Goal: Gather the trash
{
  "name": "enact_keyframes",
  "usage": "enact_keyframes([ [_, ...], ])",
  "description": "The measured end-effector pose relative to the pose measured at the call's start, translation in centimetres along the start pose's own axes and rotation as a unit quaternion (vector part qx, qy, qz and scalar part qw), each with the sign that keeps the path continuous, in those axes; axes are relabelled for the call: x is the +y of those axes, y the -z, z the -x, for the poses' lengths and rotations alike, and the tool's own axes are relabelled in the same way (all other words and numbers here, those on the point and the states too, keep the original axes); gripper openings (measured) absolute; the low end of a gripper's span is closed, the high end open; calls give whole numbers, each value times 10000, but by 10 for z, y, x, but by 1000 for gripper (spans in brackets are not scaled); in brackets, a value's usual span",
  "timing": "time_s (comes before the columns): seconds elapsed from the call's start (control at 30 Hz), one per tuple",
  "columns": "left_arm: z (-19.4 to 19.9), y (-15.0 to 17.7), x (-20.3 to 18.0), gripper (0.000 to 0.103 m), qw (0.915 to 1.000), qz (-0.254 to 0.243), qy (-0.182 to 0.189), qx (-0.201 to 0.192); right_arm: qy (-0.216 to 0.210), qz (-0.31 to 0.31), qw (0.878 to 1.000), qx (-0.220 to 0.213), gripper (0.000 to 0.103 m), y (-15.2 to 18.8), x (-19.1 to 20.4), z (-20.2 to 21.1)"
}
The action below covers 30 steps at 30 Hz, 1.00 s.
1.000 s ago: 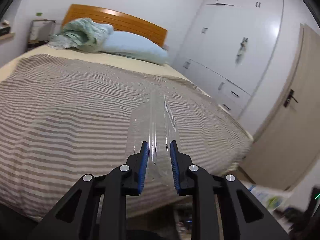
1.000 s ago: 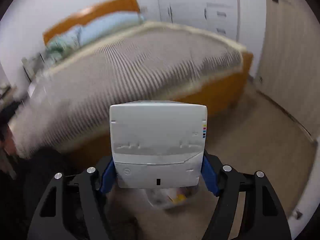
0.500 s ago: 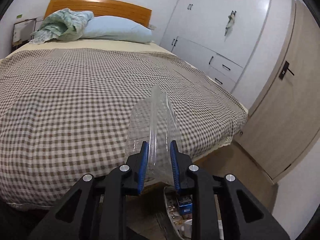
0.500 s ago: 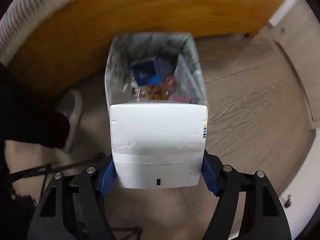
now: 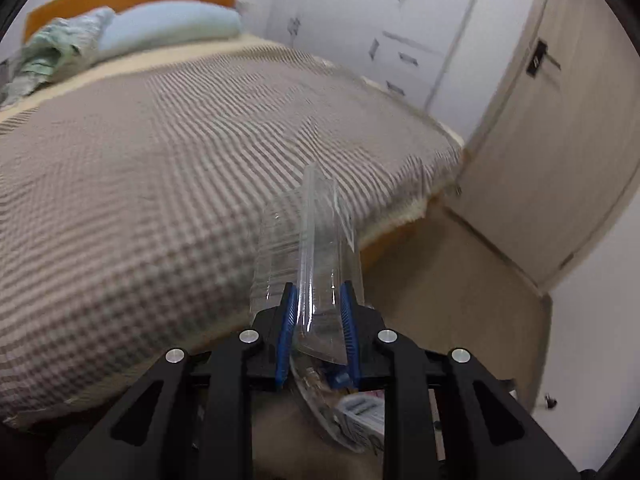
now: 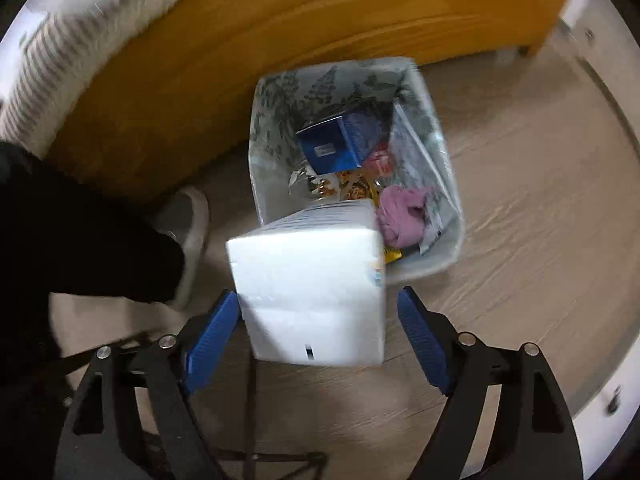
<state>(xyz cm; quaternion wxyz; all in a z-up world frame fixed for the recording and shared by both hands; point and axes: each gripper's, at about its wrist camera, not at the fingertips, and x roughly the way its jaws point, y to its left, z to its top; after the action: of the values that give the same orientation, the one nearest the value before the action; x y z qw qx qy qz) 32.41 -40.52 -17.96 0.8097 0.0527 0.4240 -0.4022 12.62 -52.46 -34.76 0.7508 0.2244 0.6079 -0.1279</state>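
Note:
A white carton [image 6: 316, 284] tips away from my right gripper [image 6: 320, 332], whose jaws are opening; a gap shows on both sides of the carton and the blue pads no longer press it. Just beyond it stands the lined trash bin [image 6: 436, 152], holding a blue box [image 6: 340, 144], a pink crumpled cloth [image 6: 400, 212] and wrappers. My left gripper [image 5: 318, 316] is shut on a clear, crushed plastic bottle [image 5: 312, 248] that sticks up past the foot of the bed. Below it, the bin's rim [image 5: 316, 412] and some trash show between the fingers.
The bed with a checked cover [image 5: 160, 184] fills the left view; its orange wooden frame [image 6: 280, 52] stands right behind the bin. A person's dark trouser leg and grey shoe [image 6: 188, 232] are left of the bin. A door [image 5: 560, 140] and white wardrobe [image 5: 400, 20] lie beyond.
My right gripper swung down over the bin, then opened, and the carton tilted loose. My left gripper moved toward the bed's foot and pitched down with the bottle still held.

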Motion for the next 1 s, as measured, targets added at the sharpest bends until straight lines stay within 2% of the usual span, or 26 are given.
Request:
enact_keyframes([
  [0.13,-49,6,-29,20,9969,-298,-164,710,-184,-545,9974,-444,78,10,-29,38],
  [0.3,-108,26,-46,20,9852,-212,-417,1652,33,-1003,9913,-847,78,9,-62,61],
  [0.47,-172,48,-48,20,9661,-254,-1050,2343,-43,-1242,9885,-865,78,8,-75,55],
  [0.57,-208,56,-42,20,9550,-15,-1011,2788,-93,-1319,9878,-820,78,13,-76,49],
  [0.67,-231,69,-38,20,9483,-63,-1223,2926,-118,-1401,9875,-718,78,16,-78,39],
  [0.77,-257,80,-38,20,9413,136,-1072,3199,-147,-1486,9868,-627,78,21,-79,33],
  [0.83,-266,93,-38,19,9348,215,-780,3458,-153,-1505,9868,-577,78,24,-79,28],
  [0.93,-273,109,-53,19,9293,-55,-461,3663,-157,-1546,9864,-540,78,26,-80,24],
  [0.97,-276,114,-61,27,9263,-252,-397,3738,-163,-1564,9861,-538,78,26,-80,22],
  [1.0,-278,119,-66,53,9224,-395,-396,3821,-182,-1583,9857,-539,78,26,-81,22],
])
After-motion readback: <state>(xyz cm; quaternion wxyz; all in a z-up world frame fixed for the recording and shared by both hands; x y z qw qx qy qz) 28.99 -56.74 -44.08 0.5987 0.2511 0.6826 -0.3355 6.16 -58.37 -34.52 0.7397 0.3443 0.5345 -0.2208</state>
